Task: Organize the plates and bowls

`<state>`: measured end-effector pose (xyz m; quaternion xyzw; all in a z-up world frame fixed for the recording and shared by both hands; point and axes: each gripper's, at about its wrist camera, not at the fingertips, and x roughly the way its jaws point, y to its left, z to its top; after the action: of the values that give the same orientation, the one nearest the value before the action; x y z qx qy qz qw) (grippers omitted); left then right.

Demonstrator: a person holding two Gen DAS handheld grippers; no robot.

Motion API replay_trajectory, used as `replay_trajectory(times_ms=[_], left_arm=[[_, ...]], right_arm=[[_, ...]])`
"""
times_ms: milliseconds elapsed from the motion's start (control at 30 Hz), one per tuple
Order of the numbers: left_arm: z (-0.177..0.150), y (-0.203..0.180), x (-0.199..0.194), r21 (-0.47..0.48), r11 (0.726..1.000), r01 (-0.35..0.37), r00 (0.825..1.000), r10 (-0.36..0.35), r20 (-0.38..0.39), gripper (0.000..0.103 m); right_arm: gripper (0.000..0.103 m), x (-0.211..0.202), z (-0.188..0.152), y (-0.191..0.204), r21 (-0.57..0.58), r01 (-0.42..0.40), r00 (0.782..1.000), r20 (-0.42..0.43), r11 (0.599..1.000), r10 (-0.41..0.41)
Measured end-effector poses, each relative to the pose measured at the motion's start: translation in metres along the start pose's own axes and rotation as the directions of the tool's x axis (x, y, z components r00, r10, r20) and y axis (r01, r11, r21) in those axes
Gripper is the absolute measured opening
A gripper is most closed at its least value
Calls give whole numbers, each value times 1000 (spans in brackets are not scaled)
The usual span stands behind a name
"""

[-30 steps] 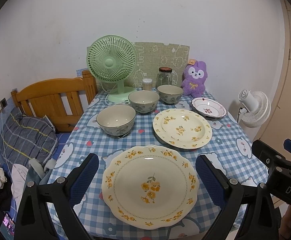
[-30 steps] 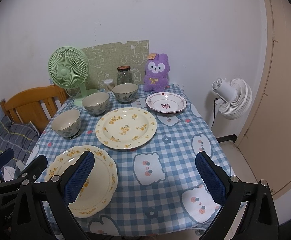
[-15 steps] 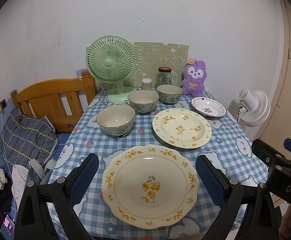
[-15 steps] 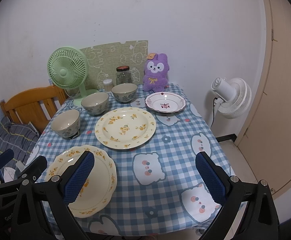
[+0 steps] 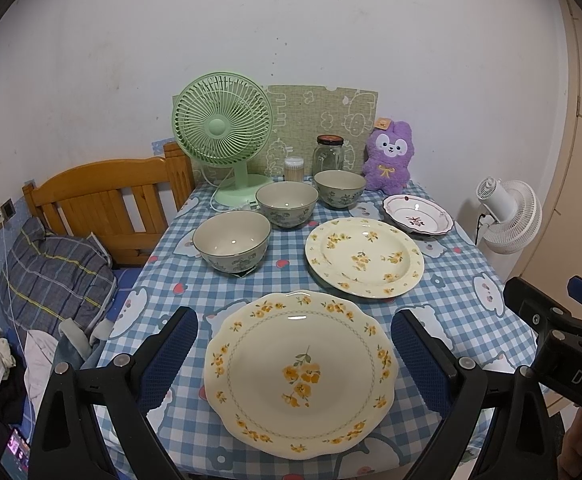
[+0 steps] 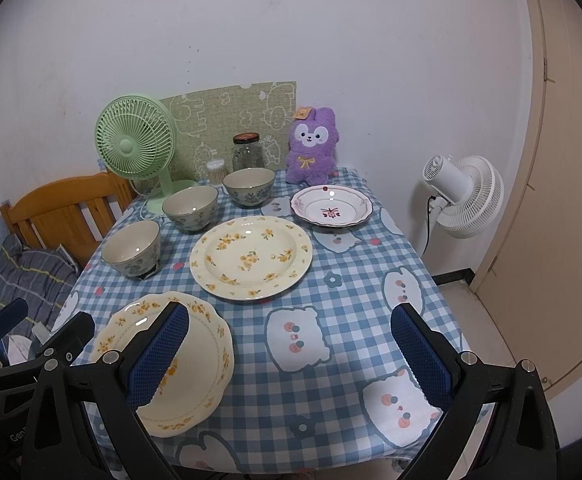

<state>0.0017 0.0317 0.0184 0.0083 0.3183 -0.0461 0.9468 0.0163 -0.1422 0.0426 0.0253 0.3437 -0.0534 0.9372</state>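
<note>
A scalloped cream plate with yellow flowers [image 5: 301,372] [image 6: 195,360] lies at the table's near edge. My left gripper [image 5: 294,354] hovers open above and in front of it, one finger to each side. A round yellow-flowered plate [image 5: 365,262] [image 6: 251,258] lies behind it, and a small white plate with a red motif [image 5: 417,214] [image 6: 331,210] sits far right. Three floral bowls [image 5: 231,242] [image 5: 287,204] [image 5: 339,189] run diagonally toward the back. My right gripper [image 6: 289,356] is open over bare tablecloth at the near right.
A blue checked tablecloth [image 6: 355,280] covers the table. Along the back wall stand a green desk fan [image 5: 227,140], a glass jar [image 5: 329,154], a toothpick holder [image 5: 293,168] and a purple plush [image 5: 389,156]. A wooden headboard [image 5: 103,200] is left, a white floor fan [image 6: 465,196] right.
Both views have shifted only very slightly; the dishes have not moved and both grippers remain open.
</note>
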Motion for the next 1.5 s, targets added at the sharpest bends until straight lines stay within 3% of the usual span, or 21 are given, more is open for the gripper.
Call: replay_trajectory(times_ms=[467, 833, 1233, 1500], left_arm=[[-1, 0, 0, 0, 1000, 0, 1000, 0, -1, 98], [5, -5, 8, -8, 1000, -15, 1000, 15, -27, 89], [5, -11, 25, -69, 992, -107, 992, 101, -82, 82], [8, -1, 48, -84, 987, -140, 984, 129, -125, 79]], right_arm=[[102, 1, 0, -1, 0, 0, 1000, -1, 1000, 0], [99, 13, 5, -2, -21, -48, 999, -18, 999, 48], [93, 48, 14, 2, -15, -134, 986, -102, 991, 132], [89, 73, 17, 22, -23, -128, 983, -139, 991, 124]])
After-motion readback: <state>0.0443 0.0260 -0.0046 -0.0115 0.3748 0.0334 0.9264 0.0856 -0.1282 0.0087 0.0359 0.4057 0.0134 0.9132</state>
